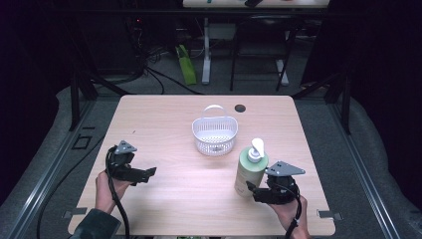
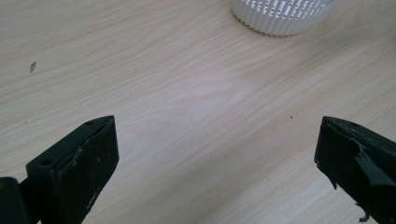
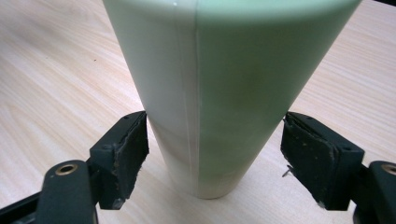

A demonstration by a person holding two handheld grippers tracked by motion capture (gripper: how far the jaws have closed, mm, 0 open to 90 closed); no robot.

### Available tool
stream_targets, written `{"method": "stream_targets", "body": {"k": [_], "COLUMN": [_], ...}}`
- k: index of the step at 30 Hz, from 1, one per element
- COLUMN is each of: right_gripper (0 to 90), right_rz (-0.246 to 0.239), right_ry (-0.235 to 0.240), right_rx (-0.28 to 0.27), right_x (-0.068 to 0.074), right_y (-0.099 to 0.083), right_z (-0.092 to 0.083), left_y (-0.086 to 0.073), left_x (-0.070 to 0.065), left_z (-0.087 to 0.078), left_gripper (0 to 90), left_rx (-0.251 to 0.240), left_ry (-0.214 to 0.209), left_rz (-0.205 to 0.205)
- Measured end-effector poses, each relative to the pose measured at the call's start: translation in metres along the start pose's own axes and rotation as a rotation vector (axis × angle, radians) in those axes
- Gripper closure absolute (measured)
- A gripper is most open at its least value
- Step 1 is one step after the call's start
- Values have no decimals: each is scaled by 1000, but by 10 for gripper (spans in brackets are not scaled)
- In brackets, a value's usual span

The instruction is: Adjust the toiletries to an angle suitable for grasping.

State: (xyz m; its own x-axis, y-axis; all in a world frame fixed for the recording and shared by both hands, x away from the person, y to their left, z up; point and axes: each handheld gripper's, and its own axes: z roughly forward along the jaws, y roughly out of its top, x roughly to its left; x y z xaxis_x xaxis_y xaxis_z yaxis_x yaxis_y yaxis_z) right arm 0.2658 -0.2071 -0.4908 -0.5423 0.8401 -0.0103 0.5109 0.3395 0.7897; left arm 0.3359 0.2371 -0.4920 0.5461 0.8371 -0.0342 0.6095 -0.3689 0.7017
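A pale green pump bottle (image 1: 250, 172) with a white pump head stands upright on the wooden table (image 1: 174, 199), near the front right. My right gripper (image 1: 251, 191) is open around its base. In the right gripper view the bottle (image 3: 224, 70) sits between the two pads (image 3: 128, 154), with a narrow gap on each side. My left gripper (image 1: 147, 173) hovers open over the front left of the table. Its jaws are wide apart around bare wood, and nothing is between them (image 2: 217, 154). A white slotted basket (image 1: 199, 137) with a handle sits at the table's centre.
The basket's wall (image 2: 280, 18) shows at the top of the left gripper view, well ahead of the jaws. A round dark cable hole (image 1: 240, 108) is near the table's far edge. Dark frames, cables and table legs stand beyond the table.
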Motion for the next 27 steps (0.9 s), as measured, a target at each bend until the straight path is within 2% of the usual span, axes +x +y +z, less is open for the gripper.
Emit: {"method": "stream_targets", "body": {"k": [12,20,22,25,27], "right_gripper": [277,352,335,230,214], "right_rz": [-4,-3,1,25,31], "right_ry": [-8,-22,-28,-39,-38], "right_rx": [-5,-4,-3,-13,-14], "right_x": [-9,-16,-16,-16,-16], "right_y": [8,12,12,15,15], "right_z": [10,16,15,11,9], "left_y": [0,0,0,0,0], "left_x": [-1,0,0,1,1], "left_z": [0,0,0,0,0], "left_gripper": [0,0,0,0,0], "left_rx": [0,1,1,0,2], "left_ry": [0,0,0,-1,-1], "left_rz": [0,3,3,-1,-1]}}
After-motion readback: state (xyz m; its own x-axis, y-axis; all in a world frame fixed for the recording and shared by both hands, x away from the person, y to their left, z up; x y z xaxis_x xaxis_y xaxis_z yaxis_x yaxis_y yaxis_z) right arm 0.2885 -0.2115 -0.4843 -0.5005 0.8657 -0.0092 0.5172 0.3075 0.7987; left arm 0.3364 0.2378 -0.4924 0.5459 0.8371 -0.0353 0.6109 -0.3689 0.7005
